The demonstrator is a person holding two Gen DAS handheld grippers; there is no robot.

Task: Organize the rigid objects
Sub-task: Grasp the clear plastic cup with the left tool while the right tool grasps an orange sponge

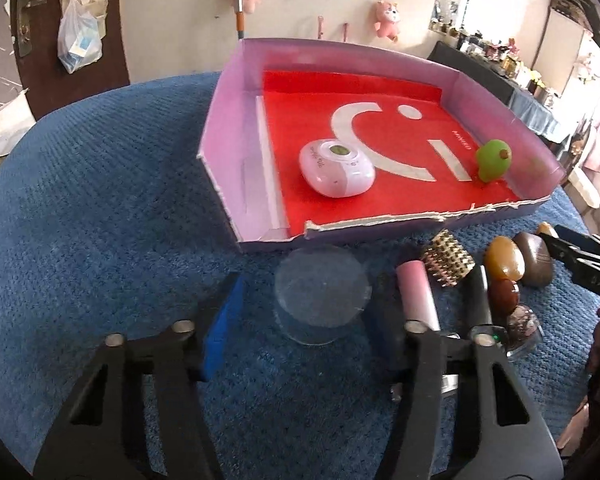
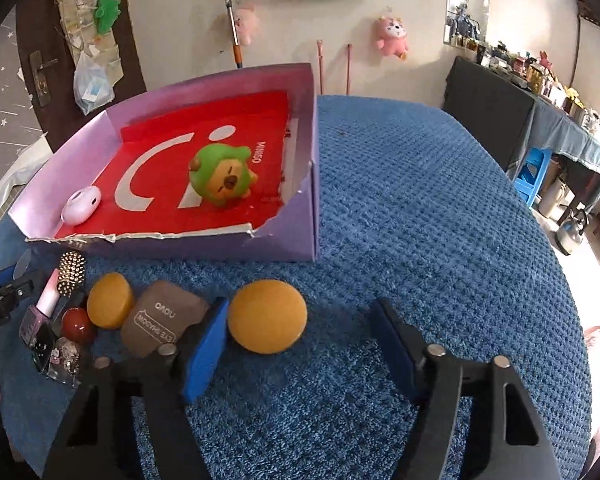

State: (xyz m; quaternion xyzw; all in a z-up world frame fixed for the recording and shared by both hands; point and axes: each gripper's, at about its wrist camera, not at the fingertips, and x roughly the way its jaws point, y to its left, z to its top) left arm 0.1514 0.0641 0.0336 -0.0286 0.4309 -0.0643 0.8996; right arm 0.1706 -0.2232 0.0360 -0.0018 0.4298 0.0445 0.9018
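Bracketing a clear round container [image 1: 320, 296] on the blue-covered table [image 1: 100, 240], the left tool [image 1: 300, 316] stands apart, pads not visibly pressing. The right tool [image 2: 300, 340] stands apart around a yellow disc [image 2: 267, 316], its left pad touching. Both sit before the purple tray [image 2: 292, 236]. The container's transparency blurs its edges.

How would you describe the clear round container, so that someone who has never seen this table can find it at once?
Start at the purple box with the red floor on the blue cloth. Just before its torn front edge stands the clear round container, left of the pink tube. Unlike its coloured neighbours, it is see-through.
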